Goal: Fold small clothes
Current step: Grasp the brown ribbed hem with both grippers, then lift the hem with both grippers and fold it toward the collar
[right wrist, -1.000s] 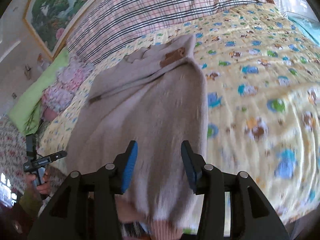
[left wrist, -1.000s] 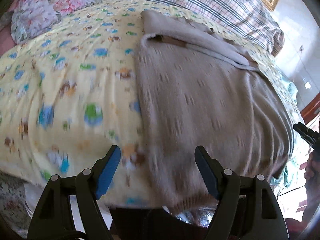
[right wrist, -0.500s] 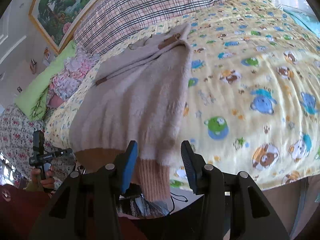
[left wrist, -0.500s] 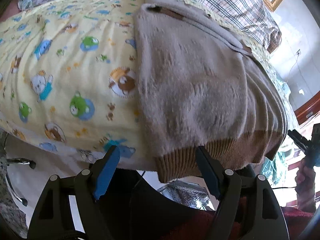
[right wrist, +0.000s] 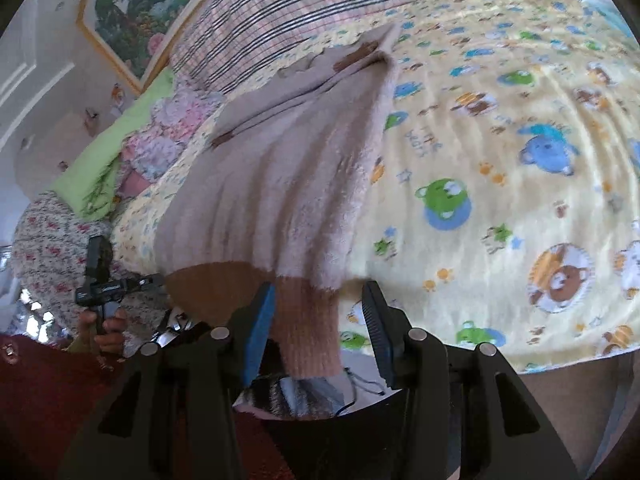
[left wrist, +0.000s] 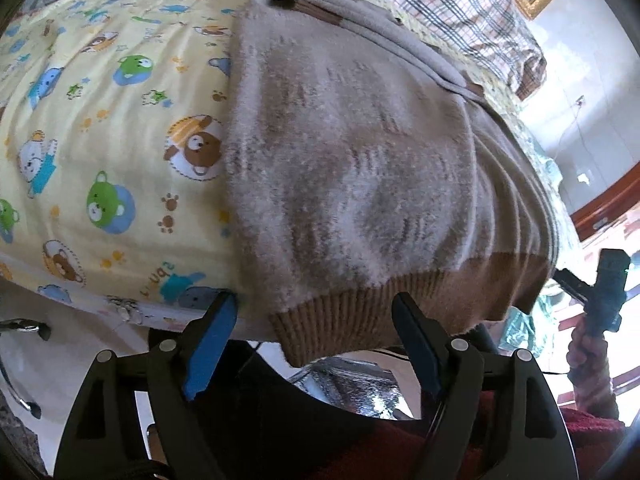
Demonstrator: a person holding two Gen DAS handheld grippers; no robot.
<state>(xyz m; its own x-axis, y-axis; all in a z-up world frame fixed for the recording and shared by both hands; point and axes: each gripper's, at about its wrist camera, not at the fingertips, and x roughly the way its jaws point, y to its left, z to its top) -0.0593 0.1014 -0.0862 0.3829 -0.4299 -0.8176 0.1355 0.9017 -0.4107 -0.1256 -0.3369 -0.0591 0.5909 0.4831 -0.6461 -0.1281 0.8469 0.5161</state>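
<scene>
A fuzzy beige sweater [left wrist: 352, 152] with a brown ribbed hem [left wrist: 360, 316] lies lengthwise on the yellow cartoon-print bedsheet [left wrist: 100, 128], its hem hanging over the bed's near edge. My left gripper [left wrist: 316, 340] is open, its blue pads on either side of the hem's left corner, not touching it. In the right wrist view the sweater [right wrist: 280, 184] shows the same way; my right gripper [right wrist: 320, 324] is open around the hem's right corner [right wrist: 308, 320]. The right gripper [left wrist: 596, 292] also shows at the right edge of the left view, the left gripper [right wrist: 108, 284] at the left of the right view.
A plaid pillow or blanket [right wrist: 304, 12] lies at the head of the bed under a framed painting [right wrist: 136, 12]. Floral and green bedding [right wrist: 120, 168] is piled at the bed's left side. The bed's front edge [left wrist: 132, 312] drops to the floor below the grippers.
Both grippers have pulled back and down towards the bed's near edge. The sweater's brown hem came into view and now sits between the open jaws of each.
</scene>
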